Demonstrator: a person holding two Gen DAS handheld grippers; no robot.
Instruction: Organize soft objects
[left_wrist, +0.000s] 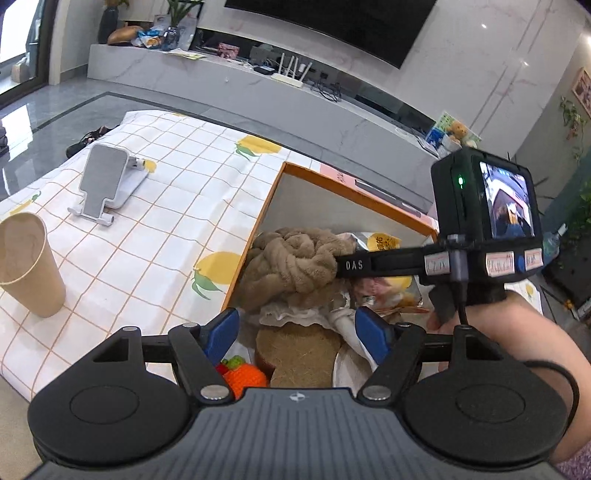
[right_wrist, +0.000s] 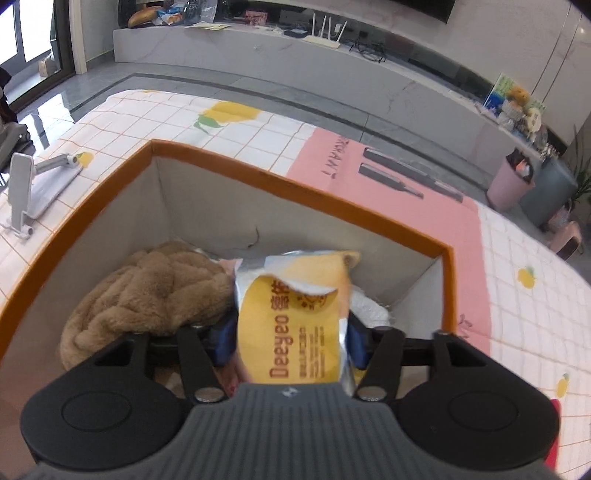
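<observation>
An orange-rimmed box (right_wrist: 295, 184) stands on the chequered cloth and holds soft things. Inside lie a brown plush towel (right_wrist: 155, 295), a white cloth (right_wrist: 369, 306) and a yellow snack packet (right_wrist: 295, 314). My right gripper (right_wrist: 291, 339) hangs in the box with the packet between its blue pads, which stand just off its sides: open. In the left wrist view my left gripper (left_wrist: 295, 317) is open over the box's near end, above a brown bread-shaped cushion (left_wrist: 299, 354) and an orange knitted toy (left_wrist: 245, 378). The right gripper's black finger (left_wrist: 354, 264) reaches over the towel (left_wrist: 295, 258).
A paper cup (left_wrist: 27, 266) and a white phone stand (left_wrist: 107, 184) stand on the cloth left of the box. A pink printed mat (right_wrist: 388, 177) lies behind the box. A pink bin (right_wrist: 511, 181) stands on the floor far right.
</observation>
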